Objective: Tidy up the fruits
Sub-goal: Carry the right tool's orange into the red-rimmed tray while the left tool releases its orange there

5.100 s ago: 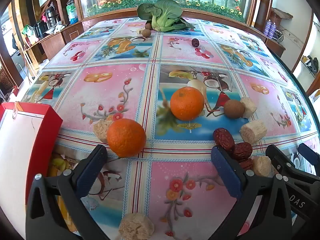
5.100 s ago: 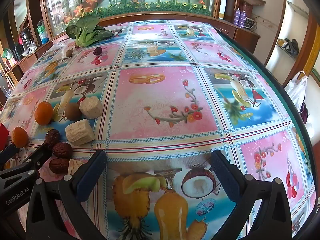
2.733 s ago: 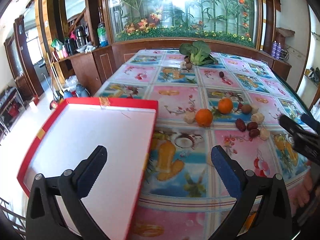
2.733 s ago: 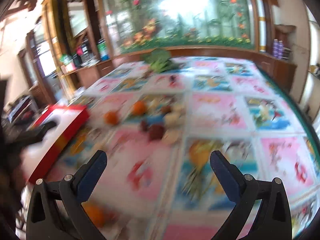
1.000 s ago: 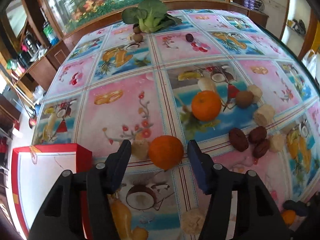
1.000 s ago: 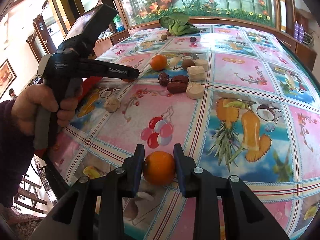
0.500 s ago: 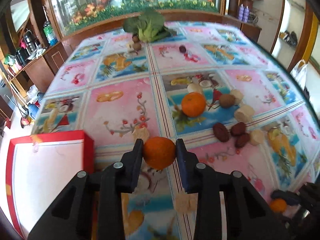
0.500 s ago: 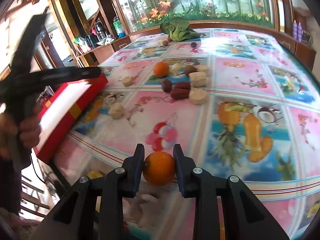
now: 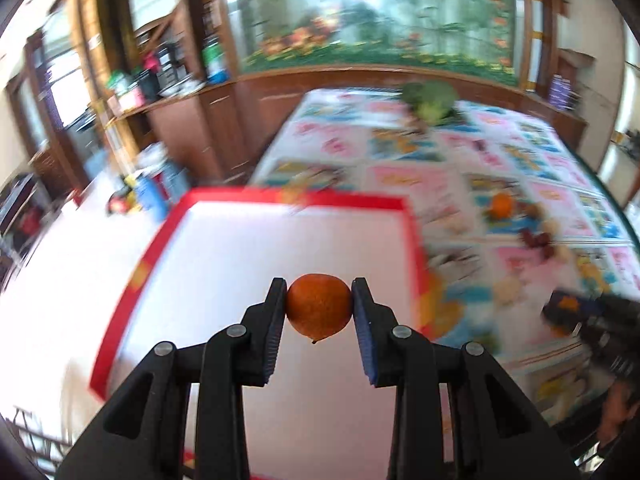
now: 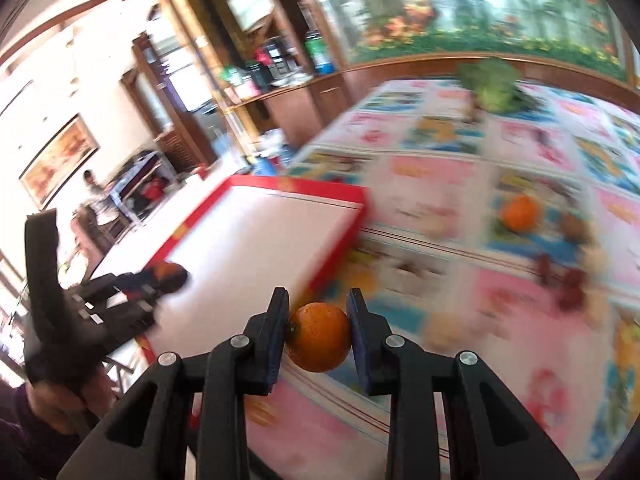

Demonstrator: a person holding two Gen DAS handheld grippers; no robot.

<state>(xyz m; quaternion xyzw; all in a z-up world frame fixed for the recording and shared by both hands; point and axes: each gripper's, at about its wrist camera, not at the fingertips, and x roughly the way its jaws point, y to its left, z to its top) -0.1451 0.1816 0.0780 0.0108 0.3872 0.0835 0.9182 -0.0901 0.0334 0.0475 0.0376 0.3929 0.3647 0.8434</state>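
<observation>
Both tools are seen clenched, each on an orange. In the left wrist view, the left tool (image 9: 319,307) is low in the middle of the frame, and its orange (image 9: 319,306) is squeezed between the two pads, in front of the white inside of the red box (image 9: 168,236). Its jaws were closing a moment ago, with that orange between them. Farther right, a third orange (image 9: 501,206) is seen blurred on the surface (image 9: 424,180). In the right wrist view, the right tool (image 10: 318,337) is low in the middle, and a second orange (image 10: 319,337) is held tight between its pads, just right of the box corner. Leafy greens (image 10: 490,84) are seen at the upper right.
</observation>
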